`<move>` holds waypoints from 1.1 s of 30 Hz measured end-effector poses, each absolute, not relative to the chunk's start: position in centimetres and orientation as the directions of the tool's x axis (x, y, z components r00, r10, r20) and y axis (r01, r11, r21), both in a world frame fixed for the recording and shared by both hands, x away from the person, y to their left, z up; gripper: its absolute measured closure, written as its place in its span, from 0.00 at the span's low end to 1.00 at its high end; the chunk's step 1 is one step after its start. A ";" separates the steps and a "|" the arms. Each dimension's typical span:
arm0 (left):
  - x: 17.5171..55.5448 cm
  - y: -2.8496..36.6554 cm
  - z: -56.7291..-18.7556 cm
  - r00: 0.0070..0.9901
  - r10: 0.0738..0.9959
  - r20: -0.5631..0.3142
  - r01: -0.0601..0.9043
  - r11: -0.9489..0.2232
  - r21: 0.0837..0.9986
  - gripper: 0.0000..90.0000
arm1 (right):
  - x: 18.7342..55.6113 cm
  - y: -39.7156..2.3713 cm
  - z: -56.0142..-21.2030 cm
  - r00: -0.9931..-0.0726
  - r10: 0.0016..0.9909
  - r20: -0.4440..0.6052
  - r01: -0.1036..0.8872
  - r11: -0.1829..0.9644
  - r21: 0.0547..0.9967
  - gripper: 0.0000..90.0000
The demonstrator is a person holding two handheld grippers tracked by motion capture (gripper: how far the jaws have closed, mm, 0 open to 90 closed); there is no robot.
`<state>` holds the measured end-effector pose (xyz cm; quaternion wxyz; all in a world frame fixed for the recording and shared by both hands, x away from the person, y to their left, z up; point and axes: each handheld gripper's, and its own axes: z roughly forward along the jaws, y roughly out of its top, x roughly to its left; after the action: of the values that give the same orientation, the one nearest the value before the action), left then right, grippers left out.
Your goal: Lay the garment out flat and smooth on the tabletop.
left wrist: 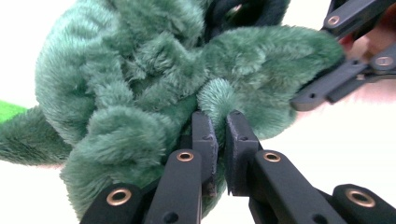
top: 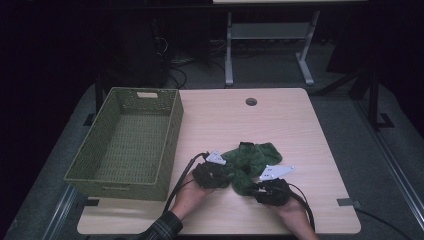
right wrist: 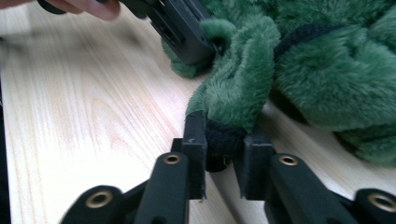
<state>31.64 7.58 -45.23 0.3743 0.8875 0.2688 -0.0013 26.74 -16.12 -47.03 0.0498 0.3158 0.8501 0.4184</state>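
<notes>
Two grippers on one green fleece garment (top: 248,162), lower centre of the high view, lying on the table (top: 280,125) | left gripper (left wrist: 219,135): jaws pinching a fleece fold | right gripper (right wrist: 225,144): jaws clamped on the garment's dark cuff edge | green wicker basket (top: 170,130) at left, apart from the garment

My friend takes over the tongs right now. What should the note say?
Left tongs: shut on a fold of the fuzzy green garment.
Right tongs: shut on its black-trimmed edge.
Garment lies bunched on the wooden table, in front of both hands.
Green woven basket stands on the table's left side, nothing in it.
Done: both grips taken.
Left: probably lift the garment and put it in the basket.
</notes>
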 end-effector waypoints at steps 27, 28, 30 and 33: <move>31.0 11.5 -42.4 0.818 0.500 -0.284 0.529 -0.463 0.711 0.94 | 26.0 -24.0 -44.8 -0.720 0.679 0.142 0.512 0.382 0.769 0.87; 31.0 11.5 -42.5 0.817 0.501 -0.285 0.532 -0.465 0.708 0.94 | 25.9 -24.4 -44.8 -0.711 0.687 0.149 0.522 0.374 0.767 0.87; 31.0 11.5 -42.7 0.815 0.508 -0.281 0.537 -0.478 0.695 0.94 | 25.8 -25.4 -44.8 -0.698 0.700 0.150 0.530 0.364 0.766 0.87; 31.1 11.6 -43.2 0.807 0.523 -0.274 0.549 -0.494 0.674 0.95 | 25.6 -26.7 -45.0 -0.670 0.724 0.162 0.560 0.350 0.751 0.87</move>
<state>31.14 11.56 -43.18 0.3957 0.8643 0.3102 -0.0166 25.59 -26.70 -44.97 0.0997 0.3936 0.8155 0.4124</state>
